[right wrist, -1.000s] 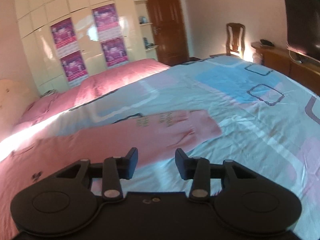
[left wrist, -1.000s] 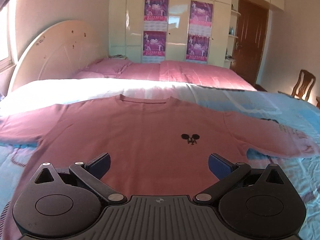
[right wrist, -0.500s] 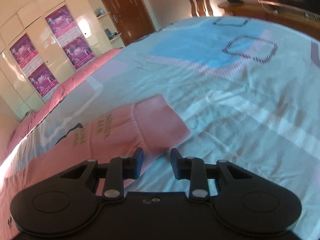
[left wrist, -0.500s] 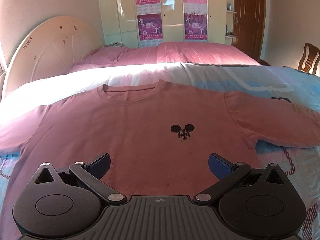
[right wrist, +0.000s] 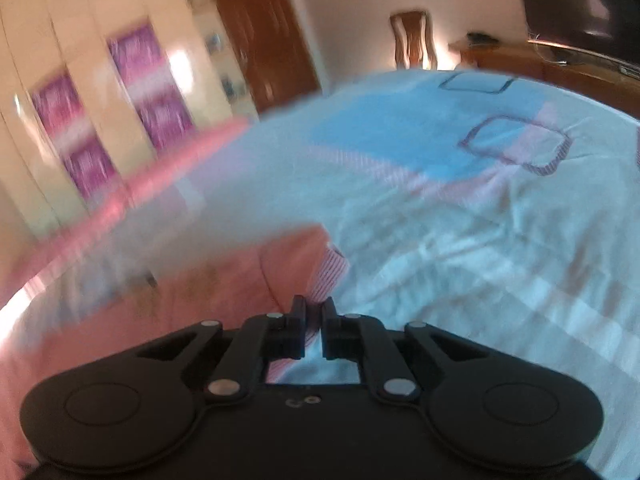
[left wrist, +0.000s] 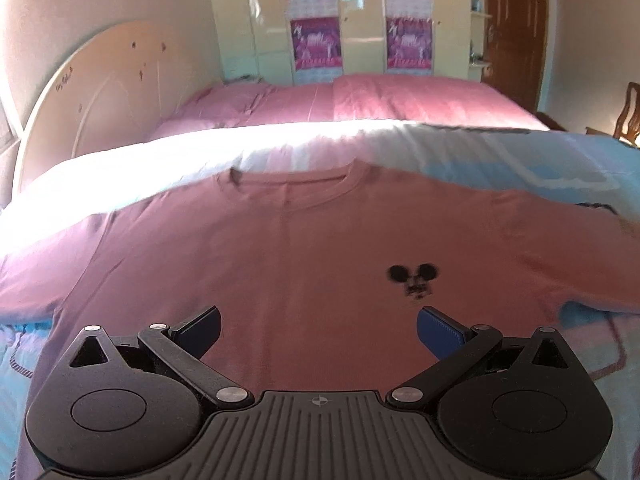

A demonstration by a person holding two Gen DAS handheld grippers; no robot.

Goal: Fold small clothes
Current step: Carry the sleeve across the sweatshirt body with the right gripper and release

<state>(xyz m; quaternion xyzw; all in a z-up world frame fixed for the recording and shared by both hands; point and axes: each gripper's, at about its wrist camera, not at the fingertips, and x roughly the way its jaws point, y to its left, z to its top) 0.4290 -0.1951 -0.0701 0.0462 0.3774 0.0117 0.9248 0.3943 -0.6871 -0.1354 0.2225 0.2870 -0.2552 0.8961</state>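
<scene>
The pink shirt (left wrist: 304,264) lies flat on the bed's quilt (right wrist: 460,240), left gripper (left wrist: 318,326) spread wide above its chest, right gripper (right wrist: 313,312) (just closing) pinching its sleeve cuff (right wrist: 326,276).

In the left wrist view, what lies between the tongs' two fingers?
Only the pink shirt, lying flat on the bed beyond the open left tongs; nothing else sits in the gap. The left wrist view shows this plainly.

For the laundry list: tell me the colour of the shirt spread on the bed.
The shirt is pink, with a small black print; clearest in the left wrist view.
</scene>
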